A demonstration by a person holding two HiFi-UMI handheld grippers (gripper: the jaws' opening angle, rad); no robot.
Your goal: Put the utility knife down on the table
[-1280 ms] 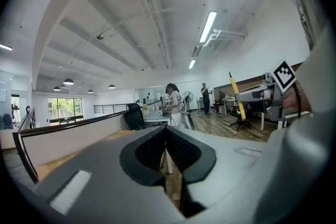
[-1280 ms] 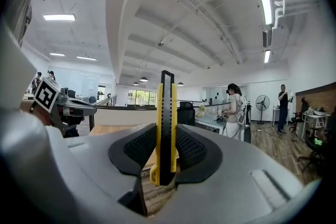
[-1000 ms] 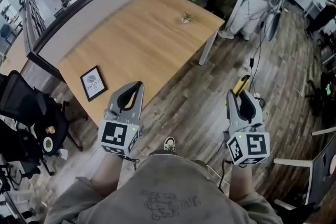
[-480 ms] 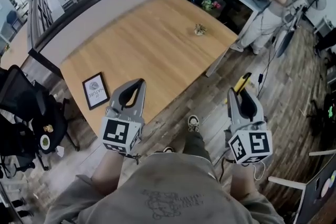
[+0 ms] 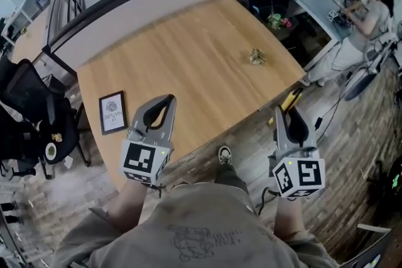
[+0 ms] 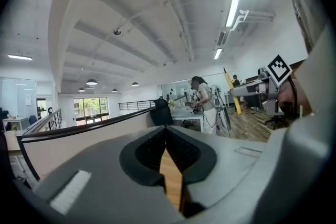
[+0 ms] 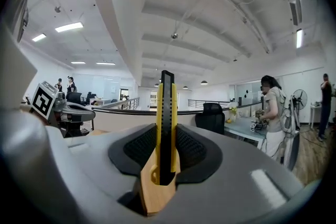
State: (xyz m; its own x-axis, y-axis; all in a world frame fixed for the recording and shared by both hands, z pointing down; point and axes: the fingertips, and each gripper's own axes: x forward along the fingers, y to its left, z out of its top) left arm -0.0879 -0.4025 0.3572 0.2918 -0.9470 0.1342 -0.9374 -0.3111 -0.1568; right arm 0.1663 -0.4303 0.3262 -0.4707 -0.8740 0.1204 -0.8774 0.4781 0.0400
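My right gripper (image 5: 282,115) is shut on a yellow and black utility knife (image 5: 290,100). The knife sticks out past the jaws toward the near right corner of the wooden table (image 5: 188,59), and the gripper hangs over the plank floor just off that corner. In the right gripper view the utility knife (image 7: 166,107) stands upright, clamped between the black pads of the right gripper (image 7: 166,136). My left gripper (image 5: 163,105) is shut with nothing in it and hovers over the table's near edge. In the left gripper view its jaws meet, with a sliver of tabletop under the left gripper (image 6: 167,132).
A black picture frame (image 5: 112,113) lies on the table's near left corner. A small plant (image 5: 256,57) sits near the right edge. Black office chairs (image 5: 31,110) stand to the left. A person (image 5: 370,6) sits at a desk at the far right. My shoe (image 5: 223,154) shows below.
The table has come closer and shifted in the head view as the person stepped toward it. Both grippers keep their places and states, and the knife stays clamped.
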